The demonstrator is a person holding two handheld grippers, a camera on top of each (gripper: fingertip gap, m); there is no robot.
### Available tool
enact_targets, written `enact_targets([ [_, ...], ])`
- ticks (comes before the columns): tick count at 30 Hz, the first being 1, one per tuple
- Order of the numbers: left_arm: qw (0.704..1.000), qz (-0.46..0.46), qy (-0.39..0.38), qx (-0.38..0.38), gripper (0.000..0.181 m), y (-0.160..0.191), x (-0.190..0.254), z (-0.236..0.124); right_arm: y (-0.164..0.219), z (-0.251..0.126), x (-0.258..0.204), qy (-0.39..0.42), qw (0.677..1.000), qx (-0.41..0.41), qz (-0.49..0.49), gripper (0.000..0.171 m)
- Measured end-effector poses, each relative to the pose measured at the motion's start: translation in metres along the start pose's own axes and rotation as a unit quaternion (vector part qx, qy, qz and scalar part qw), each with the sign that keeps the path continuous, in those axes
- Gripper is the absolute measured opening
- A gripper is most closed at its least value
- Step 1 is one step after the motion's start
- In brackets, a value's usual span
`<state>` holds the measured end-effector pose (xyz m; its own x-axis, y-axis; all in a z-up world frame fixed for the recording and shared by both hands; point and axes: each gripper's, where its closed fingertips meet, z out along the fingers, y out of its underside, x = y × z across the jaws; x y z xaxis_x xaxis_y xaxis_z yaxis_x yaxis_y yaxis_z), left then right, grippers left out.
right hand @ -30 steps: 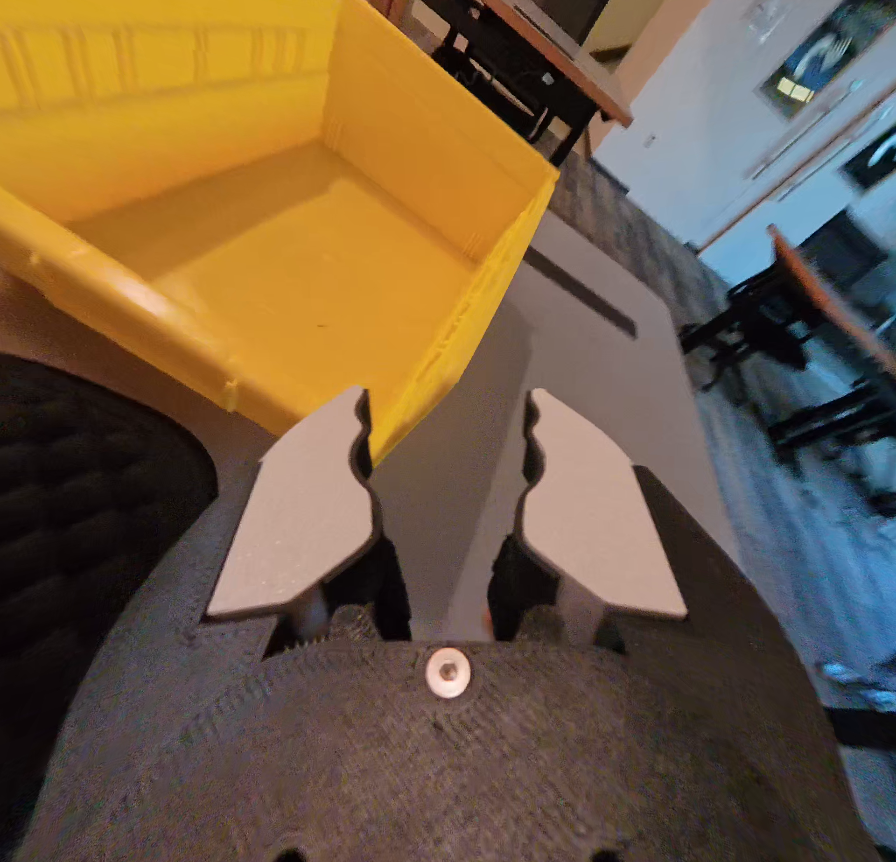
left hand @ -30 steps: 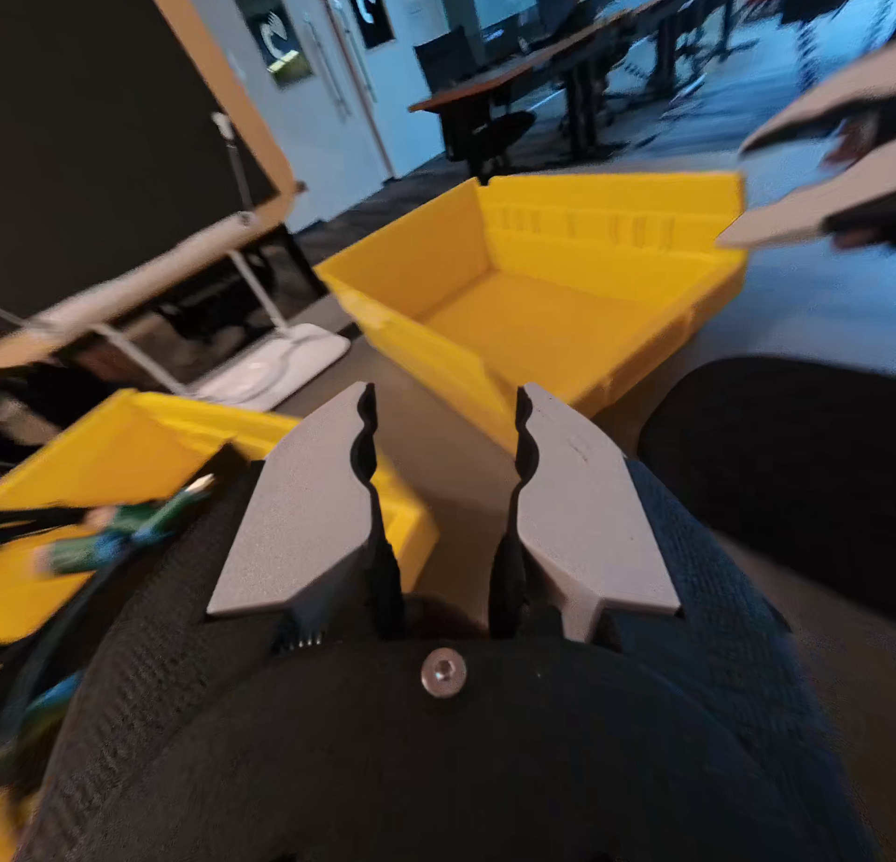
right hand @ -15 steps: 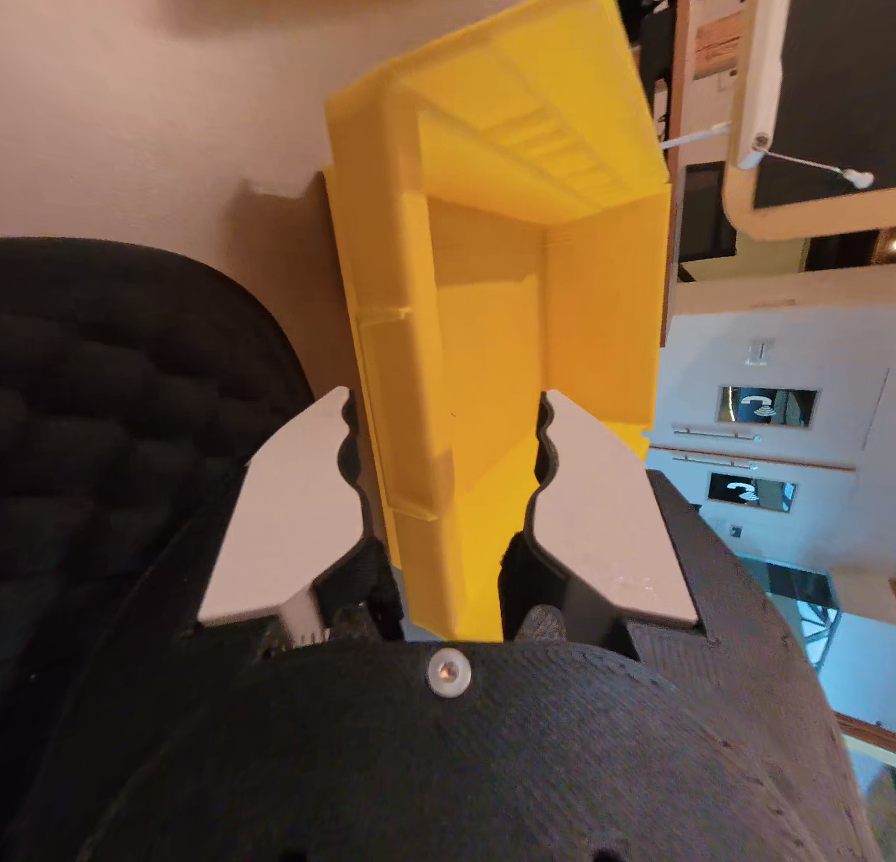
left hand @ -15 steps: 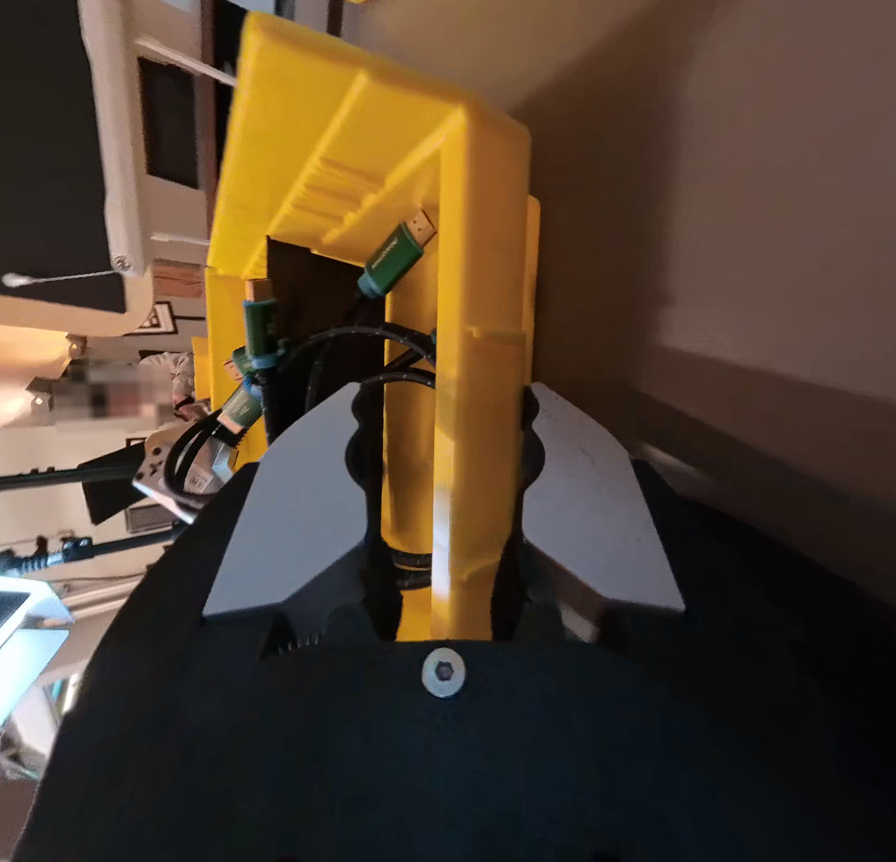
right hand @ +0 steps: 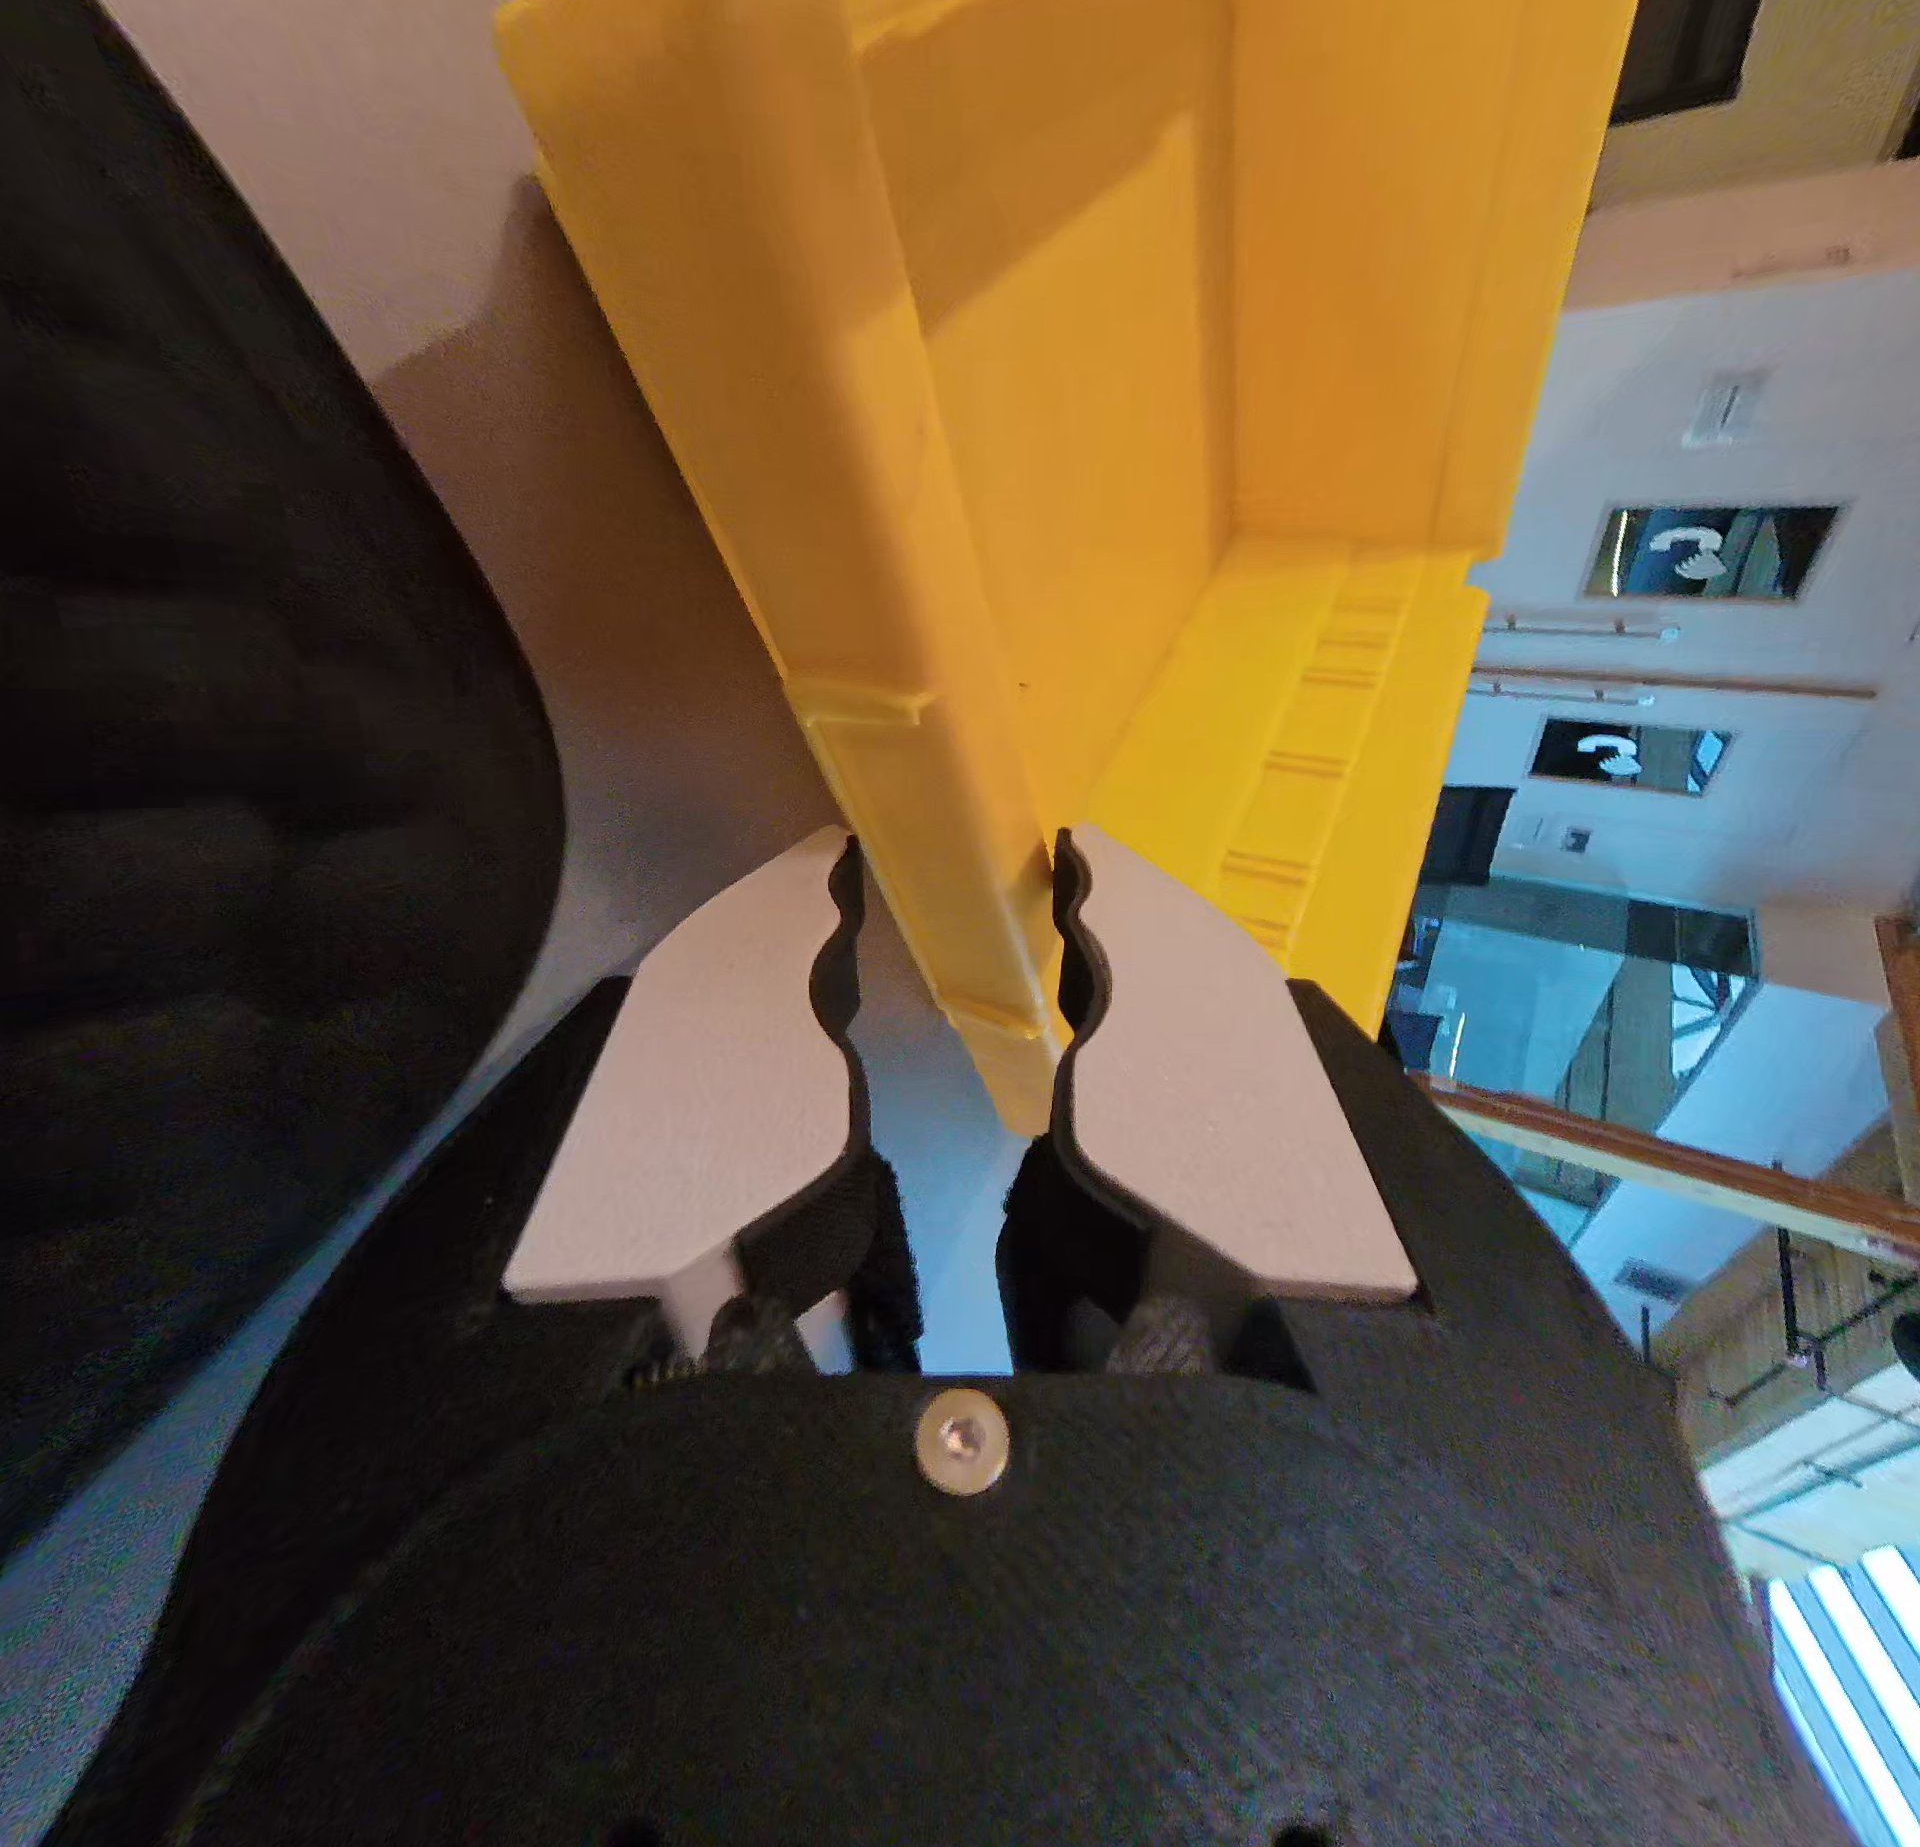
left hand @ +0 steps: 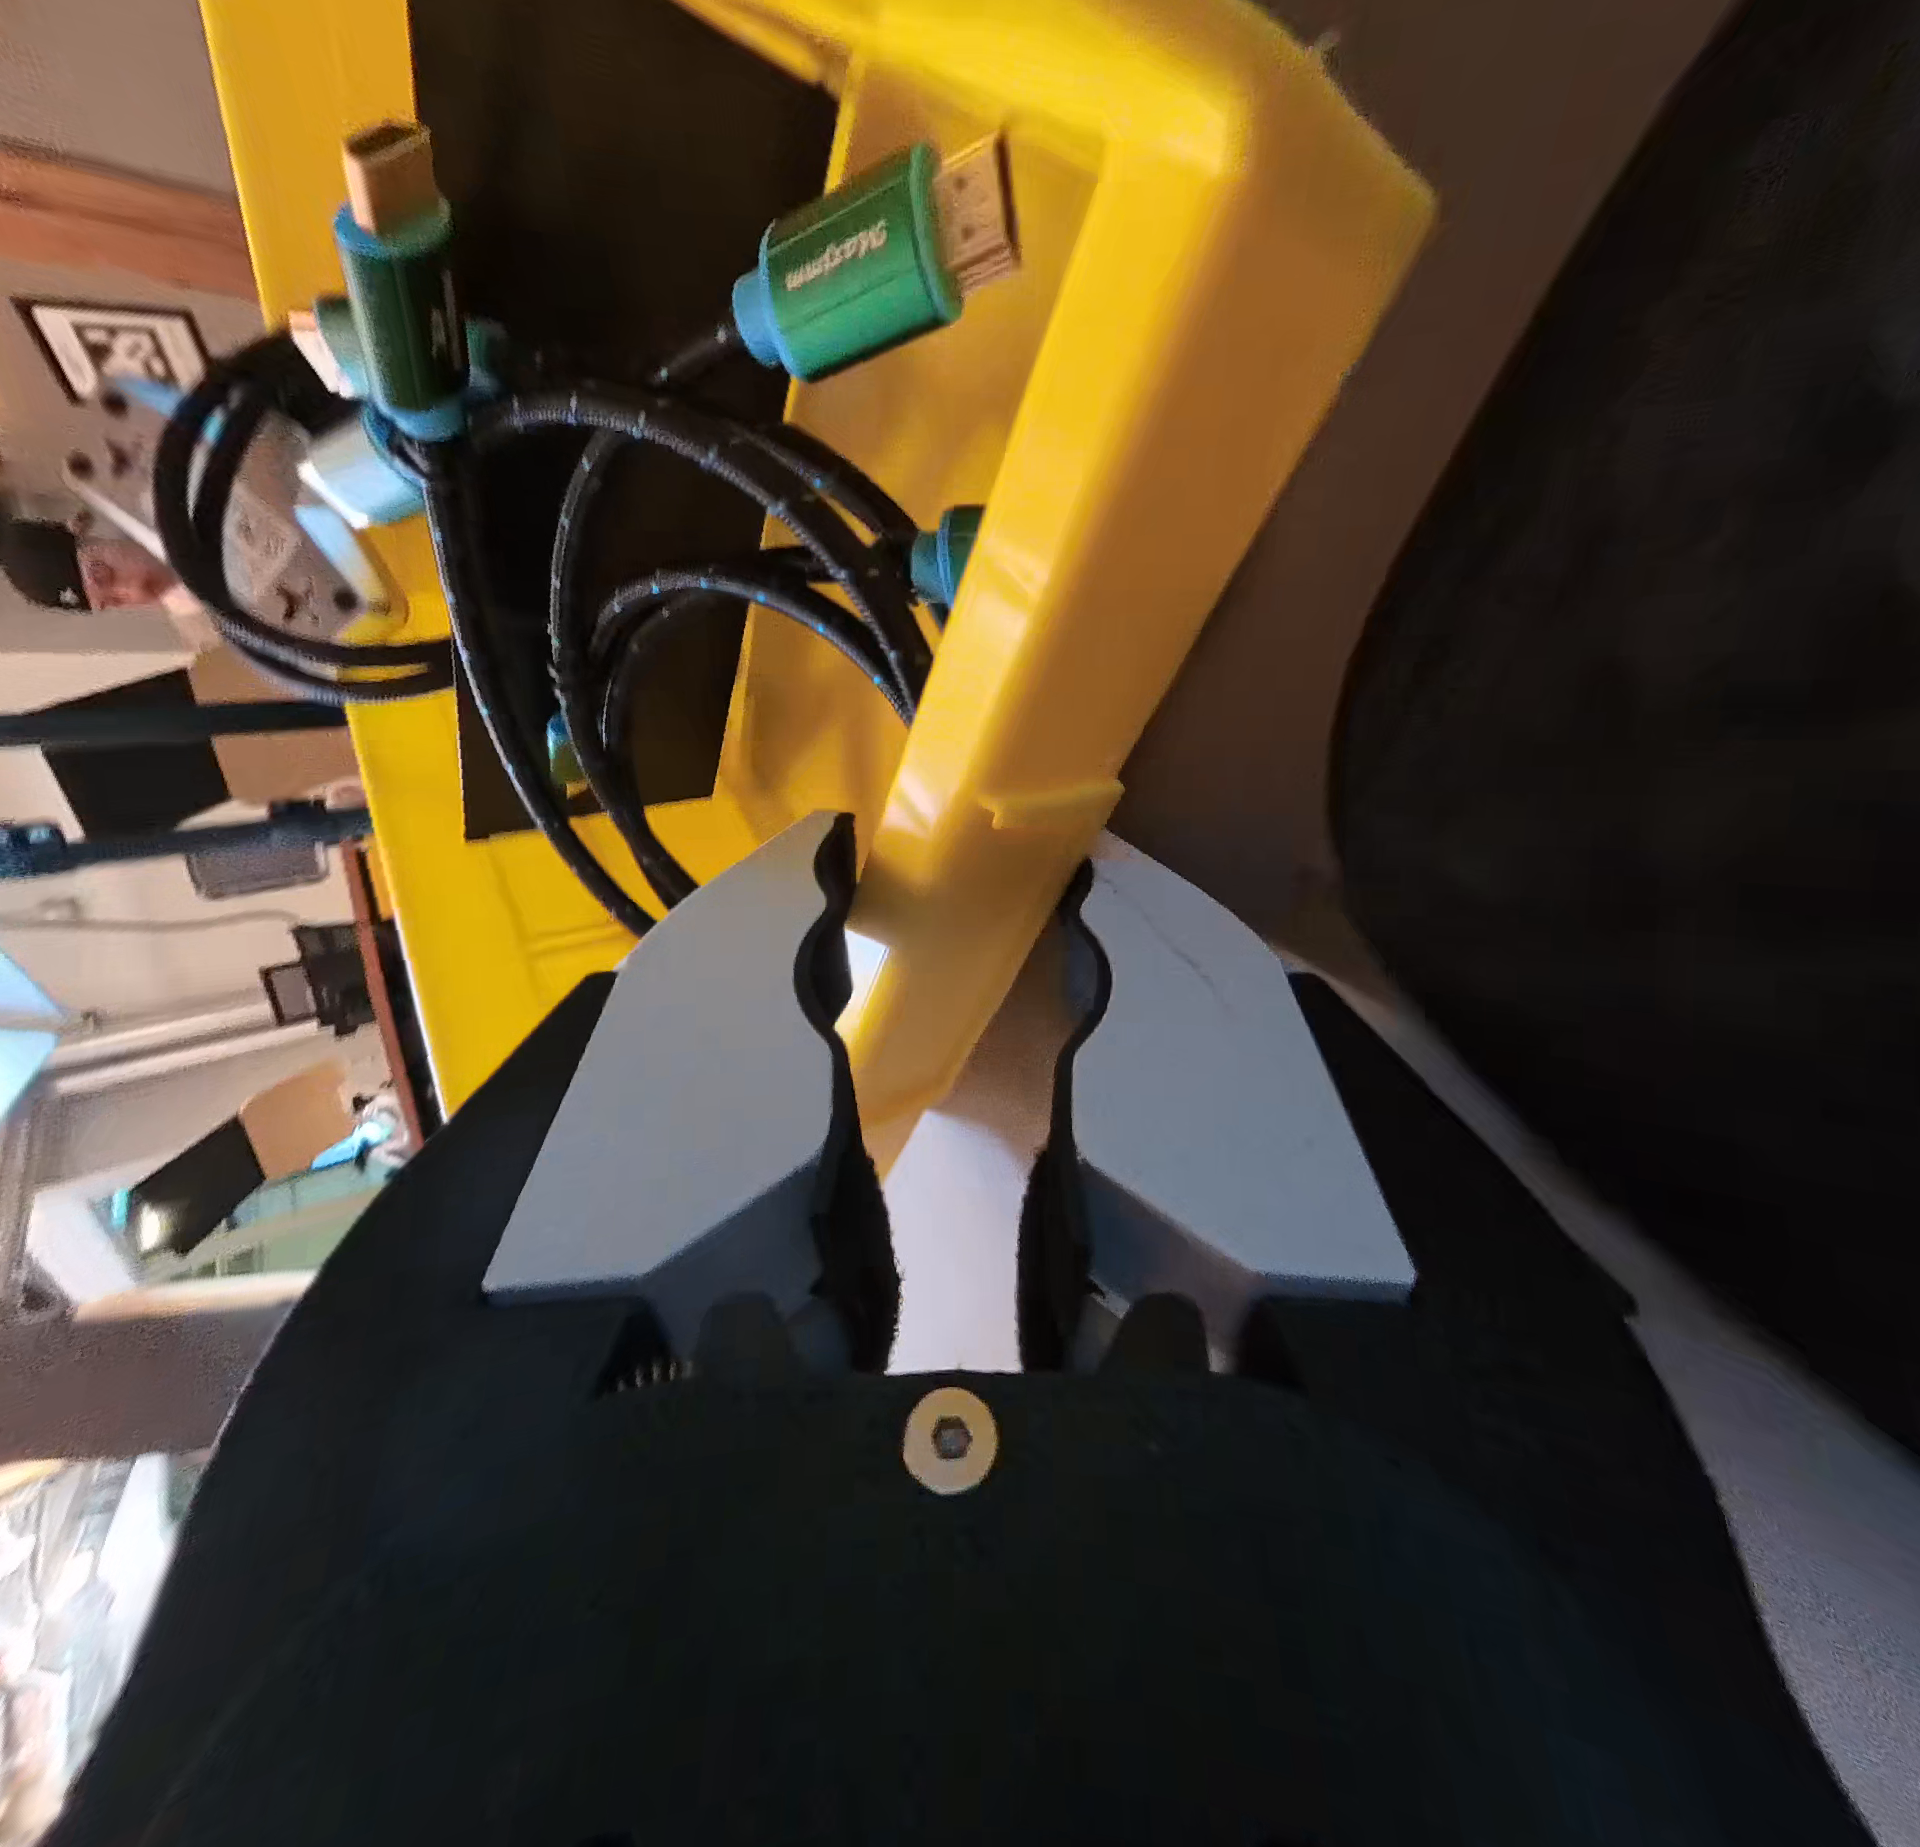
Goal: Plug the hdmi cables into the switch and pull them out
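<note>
In the left wrist view, my left gripper [left hand: 961, 852] is shut on the side wall of a yellow bin [left hand: 1091, 509]. The bin holds several black braided HDMI cables [left hand: 623, 509] with green plugs, one [left hand: 862, 270] near the far wall and another [left hand: 400, 270] at the left. A flat black thing [left hand: 582, 135] lies under them. In the right wrist view, my right gripper [right hand: 951, 841] is shut on the side wall of a second yellow bin [right hand: 1091, 395], which is empty. Both views are rolled on their side.
A black padded mat [left hand: 1662, 654] lies on the grey table beside the left bin; it also shows in the right wrist view [right hand: 208, 550]. A blurred silver box-like thing [left hand: 281, 540] sits at the left bin's far edge. Office desks and walls lie behind. The gap from one gripper's tips to the other's is roughly 45 centimeters.
Both grippers rolled onto their sides, moved onto the bin walls, and their jaws closed from wide open onto those walls. The left bin now looks tilted in the grasp.
</note>
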<state>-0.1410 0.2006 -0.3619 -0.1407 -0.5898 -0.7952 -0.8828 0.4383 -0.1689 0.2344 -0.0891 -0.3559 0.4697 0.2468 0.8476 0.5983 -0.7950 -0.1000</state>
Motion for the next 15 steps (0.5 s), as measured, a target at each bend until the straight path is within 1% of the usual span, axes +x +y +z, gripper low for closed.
enact_targets([
  [2,1.0,-0.007,-0.005,-0.011,0.037,0.022,-0.001,-0.006,0.014,0.0,0.002,0.006,1.0,-0.016,0.009,0.036],
  [6,0.999,-0.026,-0.013,-0.035,0.038,0.054,0.002,-0.019,0.04,-0.003,0.003,0.009,0.999,-0.048,0.023,0.035],
  [15,0.992,-0.052,-0.016,-0.113,0.037,0.107,0.018,-0.056,0.11,-0.026,-0.003,0.009,0.994,-0.11,0.027,0.034],
])
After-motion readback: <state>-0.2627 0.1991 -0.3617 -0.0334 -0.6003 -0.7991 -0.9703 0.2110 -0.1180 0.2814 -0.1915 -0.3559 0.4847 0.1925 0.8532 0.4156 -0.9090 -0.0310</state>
